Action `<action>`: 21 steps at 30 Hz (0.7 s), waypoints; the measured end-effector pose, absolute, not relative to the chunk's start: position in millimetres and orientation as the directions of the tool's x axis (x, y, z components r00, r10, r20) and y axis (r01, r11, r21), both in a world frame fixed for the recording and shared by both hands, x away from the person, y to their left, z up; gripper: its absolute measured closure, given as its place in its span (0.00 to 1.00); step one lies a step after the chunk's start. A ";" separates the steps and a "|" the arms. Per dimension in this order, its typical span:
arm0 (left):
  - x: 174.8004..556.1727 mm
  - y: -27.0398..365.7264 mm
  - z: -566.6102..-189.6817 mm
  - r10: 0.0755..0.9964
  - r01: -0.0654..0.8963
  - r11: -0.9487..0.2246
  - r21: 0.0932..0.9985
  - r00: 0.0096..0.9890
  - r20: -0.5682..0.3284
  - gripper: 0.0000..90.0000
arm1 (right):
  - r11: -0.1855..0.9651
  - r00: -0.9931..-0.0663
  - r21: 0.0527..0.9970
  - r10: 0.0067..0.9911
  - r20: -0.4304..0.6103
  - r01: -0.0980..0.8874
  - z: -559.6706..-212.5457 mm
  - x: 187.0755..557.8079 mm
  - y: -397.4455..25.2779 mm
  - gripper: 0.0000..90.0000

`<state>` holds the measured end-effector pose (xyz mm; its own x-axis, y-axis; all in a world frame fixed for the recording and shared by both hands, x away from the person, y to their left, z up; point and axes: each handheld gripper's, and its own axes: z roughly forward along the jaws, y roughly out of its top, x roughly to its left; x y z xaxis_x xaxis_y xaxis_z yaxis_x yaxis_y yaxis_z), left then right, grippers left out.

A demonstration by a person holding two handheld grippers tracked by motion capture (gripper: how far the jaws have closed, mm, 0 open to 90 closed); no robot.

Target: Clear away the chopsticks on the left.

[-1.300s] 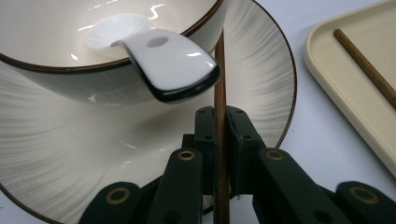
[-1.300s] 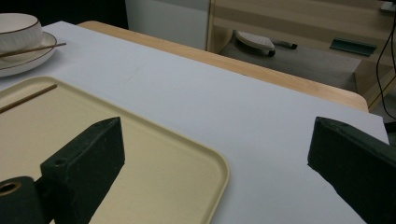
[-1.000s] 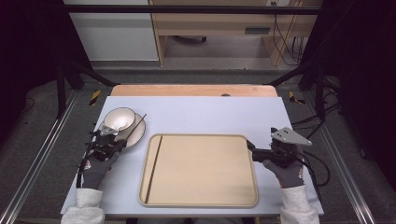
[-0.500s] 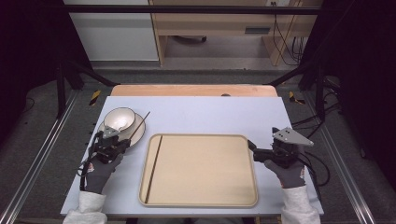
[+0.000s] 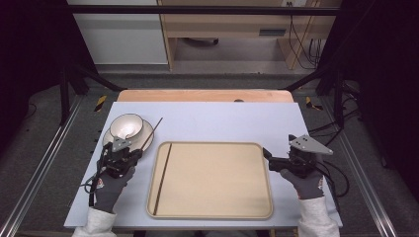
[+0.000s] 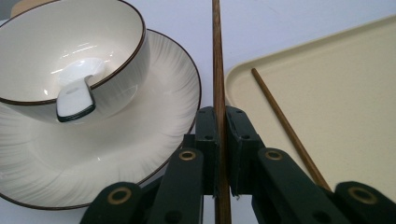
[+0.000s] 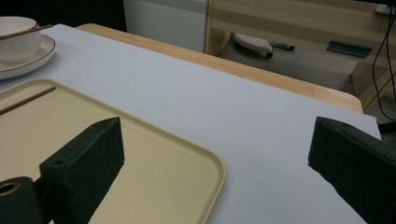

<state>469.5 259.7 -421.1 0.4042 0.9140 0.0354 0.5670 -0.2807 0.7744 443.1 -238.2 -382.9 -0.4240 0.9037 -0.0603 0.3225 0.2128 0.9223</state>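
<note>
Left gripper (image 6: 219, 154) clenches a wooden chopstick (image 6: 216, 56), bowl and plate (image 6: 154, 107) at its ten o'clock. Right gripper (image 7: 215, 154), jaws spread wide, hovers at the tray's (image 5: 212, 210) three o'clock.

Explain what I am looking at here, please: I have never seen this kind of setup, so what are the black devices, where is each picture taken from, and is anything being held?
A person sits at a table and works with two hand-held clamps instead of bare fingers. The high view looks down from above the person's side: the left gripper shows at the left, the right gripper at the right, each in a gloved hand. The other two pictures come from small cameras riding on the grippers, looking along their black jaws.

On the pale table lies a beige tray with one wooden chopstick along its left side. Beside the tray stands a white bowl on a plate, with a white spoon in the bowl.

The left gripper's jaws are shut on a second chopstick, next to the plate. The right gripper's jaws stand wide open by the tray's right edge, holding nothing.
</note>
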 end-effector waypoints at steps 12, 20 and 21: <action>452.3 236.7 -414.8 0.909 0.536 -0.279 0.797 0.414 0.040 0.93 | 0.208 -0.424 0.924 0.904 -0.056 0.320 -382.1 442.3 -238.9 0.04; 440.7 219.2 -408.8 0.913 0.517 -0.249 0.819 0.406 0.022 0.93 | 0.207 -0.427 0.923 0.903 -0.052 0.323 -382.6 442.3 -238.0 0.04; 439.2 218.1 -407.9 0.914 0.518 -0.248 0.819 0.405 0.020 0.93 | 0.207 -0.429 0.924 0.902 -0.053 0.322 -382.6 442.3 -237.9 0.04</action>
